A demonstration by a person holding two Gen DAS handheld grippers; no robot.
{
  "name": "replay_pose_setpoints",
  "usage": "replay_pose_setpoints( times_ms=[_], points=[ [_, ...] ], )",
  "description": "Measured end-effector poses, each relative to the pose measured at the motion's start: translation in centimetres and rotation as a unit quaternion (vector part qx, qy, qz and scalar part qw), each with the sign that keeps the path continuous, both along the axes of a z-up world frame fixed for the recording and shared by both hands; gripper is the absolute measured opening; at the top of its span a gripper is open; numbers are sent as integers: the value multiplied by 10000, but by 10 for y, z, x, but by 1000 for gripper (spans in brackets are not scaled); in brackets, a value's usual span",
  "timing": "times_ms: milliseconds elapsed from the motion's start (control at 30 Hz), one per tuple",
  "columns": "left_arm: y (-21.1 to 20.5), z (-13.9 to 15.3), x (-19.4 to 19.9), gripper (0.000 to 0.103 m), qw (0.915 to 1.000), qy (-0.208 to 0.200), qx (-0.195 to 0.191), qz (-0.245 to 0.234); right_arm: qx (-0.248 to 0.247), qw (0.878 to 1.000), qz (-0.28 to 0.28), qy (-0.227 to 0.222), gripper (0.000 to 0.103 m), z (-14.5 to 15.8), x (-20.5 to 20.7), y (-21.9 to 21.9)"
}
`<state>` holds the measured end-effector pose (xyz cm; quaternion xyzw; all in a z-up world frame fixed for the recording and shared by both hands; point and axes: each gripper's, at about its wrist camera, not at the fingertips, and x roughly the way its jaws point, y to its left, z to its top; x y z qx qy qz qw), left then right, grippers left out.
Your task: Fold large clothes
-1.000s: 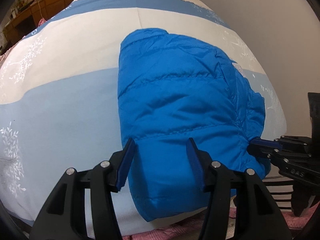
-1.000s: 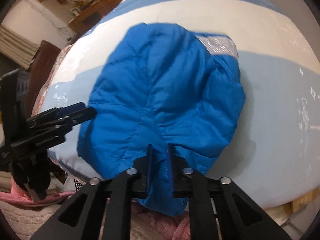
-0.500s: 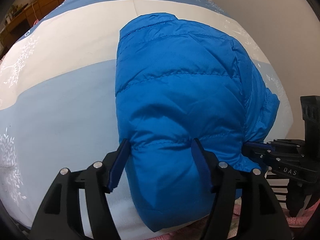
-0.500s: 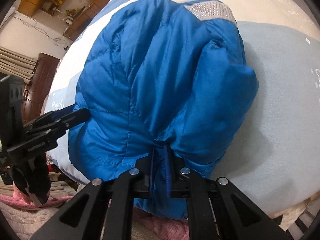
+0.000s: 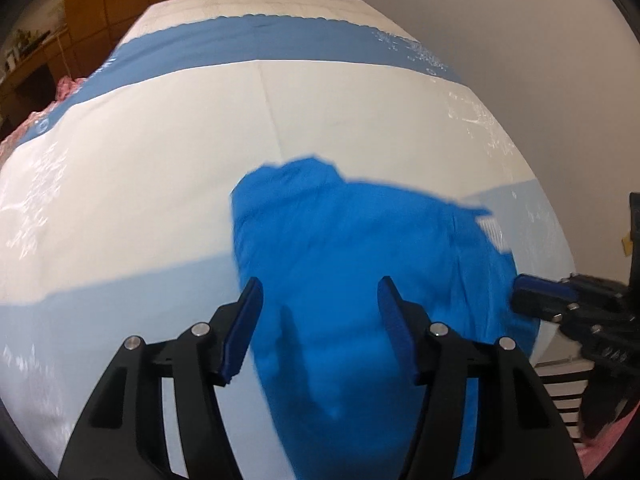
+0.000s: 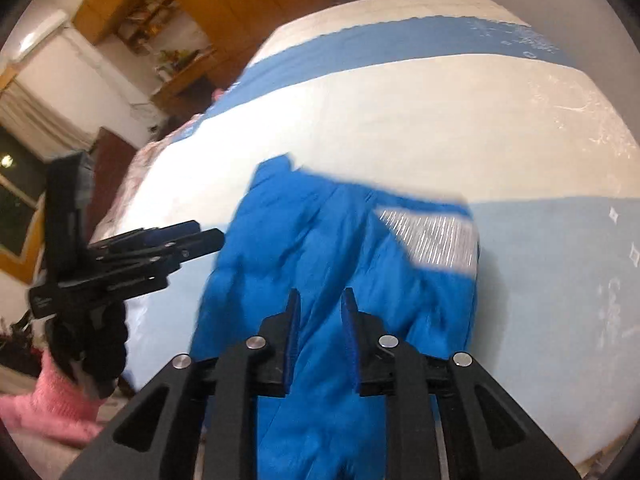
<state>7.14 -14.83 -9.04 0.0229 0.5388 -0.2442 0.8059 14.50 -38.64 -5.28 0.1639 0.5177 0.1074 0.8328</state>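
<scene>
Your blue puffer jacket (image 5: 360,280) lies lower centre on the striped bedsheet (image 5: 160,140), its long axis running away from both grippers. Left gripper (image 5: 318,320) stands open over its near edge; right gripper (image 6: 320,324), jaws just opening, releases the hem.

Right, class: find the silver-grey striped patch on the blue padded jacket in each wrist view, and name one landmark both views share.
Left wrist view: silver-grey striped patch at the jacket's right edge, mostly hidden by a fold.
Right wrist view: the patch right of centre, on the blue padded jacket.
Shared landmark: the bedcover's dark blue band at the far end.
</scene>
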Motion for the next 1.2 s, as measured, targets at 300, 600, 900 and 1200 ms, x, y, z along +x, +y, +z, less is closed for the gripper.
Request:
replay_pose_setpoints(
  times_ms=[300,600,900,1200],
  points=[
    [-40,-46,47,58,9980,560,100,-262,-29,9979,-422,482,20,-48,41,-20],
    [-52,-87,57,61,9966,700,288,-327,61,9973,-510,520,16,-92,51,-14],
    [-34,-44,26,57,9992,241,314,73,138,9984,-511,206,22,-52,25,-31],
    [-17,-63,-20,60,9989,107,244,383,-199,9985,-505,92,19,-80,-2,-21]
  ],
)
